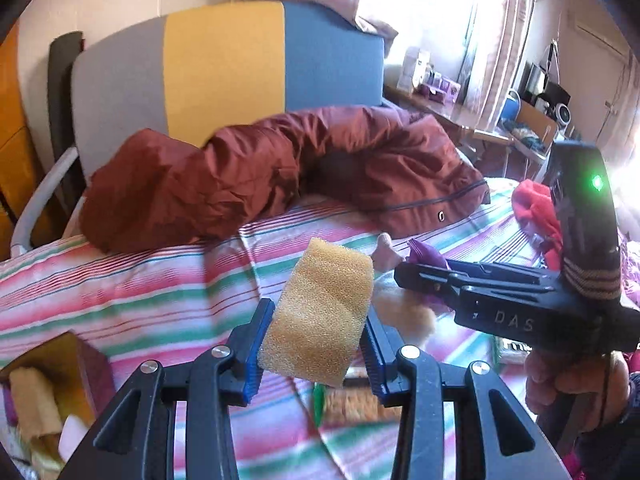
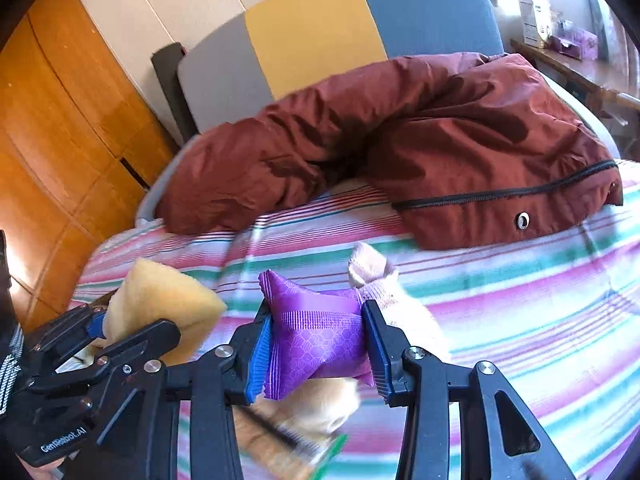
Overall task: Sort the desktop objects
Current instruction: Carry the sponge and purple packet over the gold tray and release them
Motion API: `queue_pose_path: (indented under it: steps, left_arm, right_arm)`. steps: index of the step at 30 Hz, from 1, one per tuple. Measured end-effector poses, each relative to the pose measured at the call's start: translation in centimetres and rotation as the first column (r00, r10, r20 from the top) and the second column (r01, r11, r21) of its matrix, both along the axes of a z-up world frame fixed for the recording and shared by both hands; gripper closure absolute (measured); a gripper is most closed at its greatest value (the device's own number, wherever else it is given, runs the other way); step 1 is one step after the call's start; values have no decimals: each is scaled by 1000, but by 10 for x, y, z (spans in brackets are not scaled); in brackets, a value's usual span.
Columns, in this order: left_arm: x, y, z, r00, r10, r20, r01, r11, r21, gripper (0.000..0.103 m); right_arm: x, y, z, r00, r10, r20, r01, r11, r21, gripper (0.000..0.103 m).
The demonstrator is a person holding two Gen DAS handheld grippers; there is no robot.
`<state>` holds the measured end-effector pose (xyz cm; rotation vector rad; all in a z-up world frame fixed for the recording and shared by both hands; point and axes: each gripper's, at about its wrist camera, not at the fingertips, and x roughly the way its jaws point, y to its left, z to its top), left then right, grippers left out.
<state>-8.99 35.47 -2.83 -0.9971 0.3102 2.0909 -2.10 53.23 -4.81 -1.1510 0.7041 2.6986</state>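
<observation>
Jaws of the left gripper (image 1: 316, 344) squeeze a yellow sponge (image 1: 320, 316), held up over the striped bed sheet (image 1: 140, 300). Jaws of the right gripper (image 2: 316, 352) pinch a purple packet (image 2: 316, 332) between them.

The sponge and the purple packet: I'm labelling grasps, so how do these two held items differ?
The yellow sponge is a porous, matte block; the purple packet is a glossy, printed, sealed pouch with crimped ends. The sponge sits in the left gripper, the packet in the right gripper. The sponge stands well above its pads; the packet bulges sideways between its pads. Both are clamped and lifted off the striped bedcover.
</observation>
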Motion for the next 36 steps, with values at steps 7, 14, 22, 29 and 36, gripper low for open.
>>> queue_pose_path:
  steps: [7, 14, 22, 29, 36]
  left_arm:
    - [21, -43, 14, 999, 30, 13, -30, 999, 41, 61]
    - [52, -80, 19, 999, 33, 16, -34, 997, 70, 61]
    - [80, -109, 11, 998, 29, 62, -35, 995, 88, 60]
    - [93, -136, 15, 997, 49, 54, -54, 993, 103, 60]
    - [100, -159, 16, 996, 71, 46, -76, 992, 105, 60]
  right_arm:
    - [35, -19, 13, 998, -7, -66, 0, 995, -98, 60]
    - [76, -43, -2, 1000, -2, 9, 3, 990, -142, 59]
    - [109, -89, -31, 993, 60, 103, -46, 990, -131, 56]
    - [127, -126, -38, 984, 97, 150, -88, 994, -64, 58]
    - [139, -131, -35, 990, 67, 125, -61, 997, -50, 73]
